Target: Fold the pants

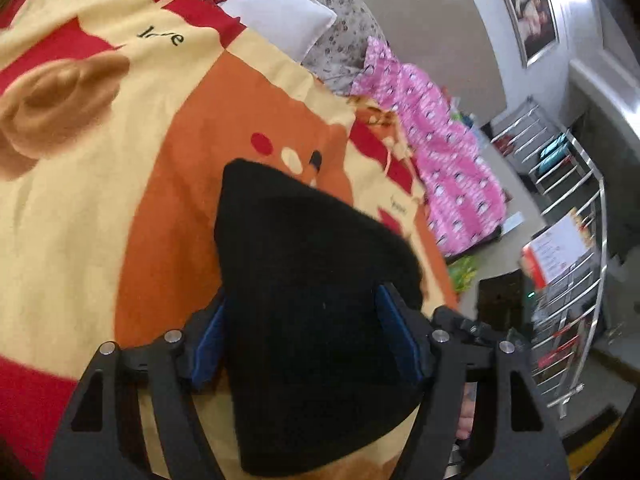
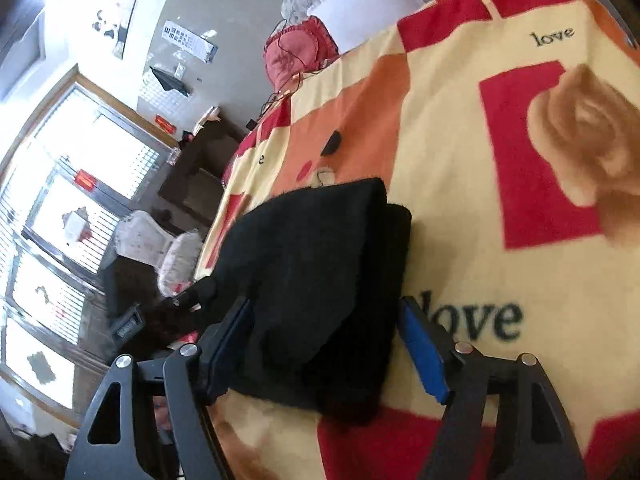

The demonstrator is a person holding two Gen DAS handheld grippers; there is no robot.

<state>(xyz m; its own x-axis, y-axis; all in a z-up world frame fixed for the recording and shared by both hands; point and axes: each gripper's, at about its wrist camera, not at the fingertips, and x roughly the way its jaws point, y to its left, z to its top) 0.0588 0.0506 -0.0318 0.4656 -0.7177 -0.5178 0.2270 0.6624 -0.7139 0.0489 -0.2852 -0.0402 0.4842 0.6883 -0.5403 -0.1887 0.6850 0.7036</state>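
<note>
We judged the pants (image 1: 316, 320) soft and limp, best pinched at a folded edge on the blanket (image 1: 120, 200); our left gripper (image 1: 308, 344) and right gripper (image 2: 332, 352) stood wide, straddling them, gripping nothing.

The right claw (image 2: 326, 344) stood with its jaws apart over the black pants (image 2: 320, 280), which lay folded in a thick stack on the blanket (image 2: 460, 208) — cream, red and orange, printed with "love". The blue pad (image 2: 424, 356) sat just clear of the cloth's right edge — the left finger's contact was unclear.
</note>
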